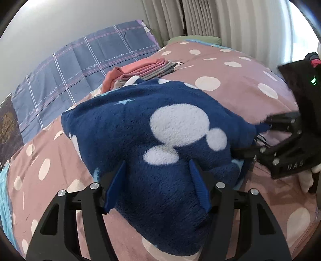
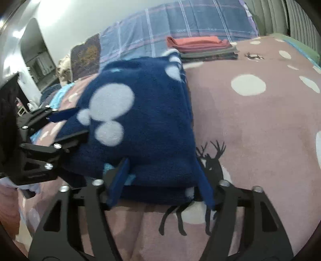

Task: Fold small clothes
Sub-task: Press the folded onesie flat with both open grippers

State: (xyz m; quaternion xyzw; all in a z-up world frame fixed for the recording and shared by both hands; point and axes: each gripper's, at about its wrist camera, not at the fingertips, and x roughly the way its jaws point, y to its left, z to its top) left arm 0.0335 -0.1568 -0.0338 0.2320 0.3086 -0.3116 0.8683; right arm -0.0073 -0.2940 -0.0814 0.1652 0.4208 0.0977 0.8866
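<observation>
A dark blue fleece garment (image 1: 160, 120) with white round patches lies folded on the pink dotted bed cover (image 1: 230, 80). My left gripper (image 1: 157, 186) straddles its near fold, blue pads apart, with fleece filling the gap and no visible pinch. From the right, my right gripper (image 1: 252, 138) reaches the garment's side edge. In the right wrist view the garment (image 2: 150, 120) lies ahead and my right gripper (image 2: 161, 184) stands open around its near edge. My left gripper (image 2: 74, 125) shows at the left, jaws parted over the fleece's corner.
A stack of folded pink and grey clothes (image 1: 144, 68) (image 2: 202, 47) sits at the far side of the bed. Behind it lies a blue plaid pillow (image 1: 70, 66). Curtains (image 1: 220, 18) hang at the back. A black deer print (image 2: 210, 160) marks the cover beside the garment.
</observation>
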